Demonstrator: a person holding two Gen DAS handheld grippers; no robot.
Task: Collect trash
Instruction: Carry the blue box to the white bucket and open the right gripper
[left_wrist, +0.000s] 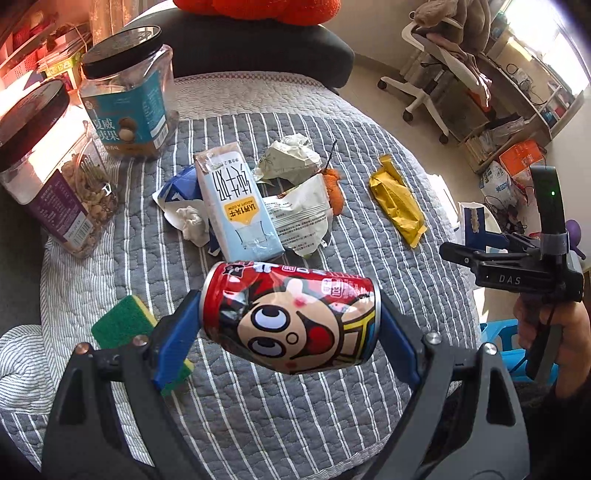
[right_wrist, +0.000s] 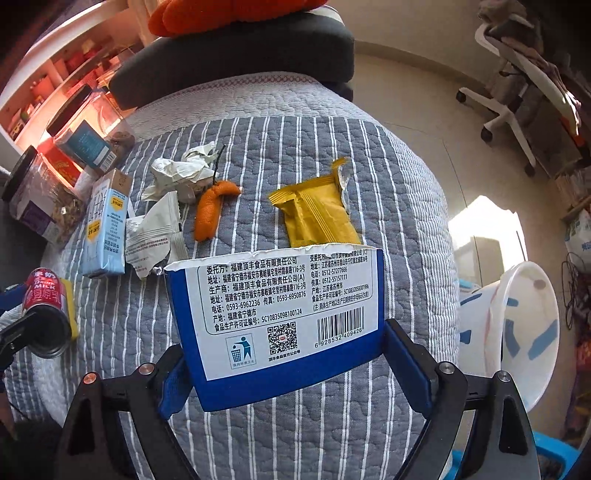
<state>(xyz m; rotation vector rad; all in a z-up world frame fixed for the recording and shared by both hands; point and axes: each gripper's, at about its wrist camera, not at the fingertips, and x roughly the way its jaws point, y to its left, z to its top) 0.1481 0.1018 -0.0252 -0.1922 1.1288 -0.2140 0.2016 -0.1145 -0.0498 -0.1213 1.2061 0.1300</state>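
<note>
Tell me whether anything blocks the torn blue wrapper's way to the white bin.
Nothing visible does. The right claw holds the torn blue wrapper above the striped quilt, and the white bin sits off the quilt's right edge with open space between.

The blue wrapper (left_wrist: 176, 189) lies mostly hidden under the milk carton (left_wrist: 236, 206); the nearer jar (left_wrist: 48, 170) is cut off at the picture's left edge.
</note>
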